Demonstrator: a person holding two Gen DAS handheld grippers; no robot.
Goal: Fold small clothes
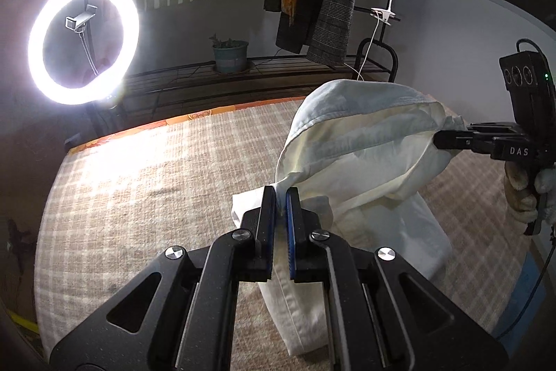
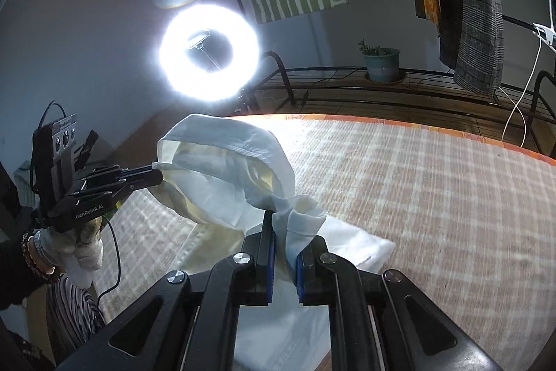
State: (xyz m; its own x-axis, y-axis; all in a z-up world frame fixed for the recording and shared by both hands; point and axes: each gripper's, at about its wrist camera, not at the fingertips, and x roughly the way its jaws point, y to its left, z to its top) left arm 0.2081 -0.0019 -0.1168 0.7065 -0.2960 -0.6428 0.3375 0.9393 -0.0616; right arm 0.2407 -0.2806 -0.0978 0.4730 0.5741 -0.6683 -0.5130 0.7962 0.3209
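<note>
Both claws are clamped on the white garment, the left claw and right claw each pinching a bunched corner, its top lifted above the checked bed cover. Best keep the pull even, then lay it flat.

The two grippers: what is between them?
White garment, stretched from left gripper to right gripper, both shut on it; shown in both wrist views.

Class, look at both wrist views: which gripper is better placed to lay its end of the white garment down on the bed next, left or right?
Neither clearly: left gripper and right gripper each pinch an end of the white garment, lifted over the plaid bedcover.
</note>
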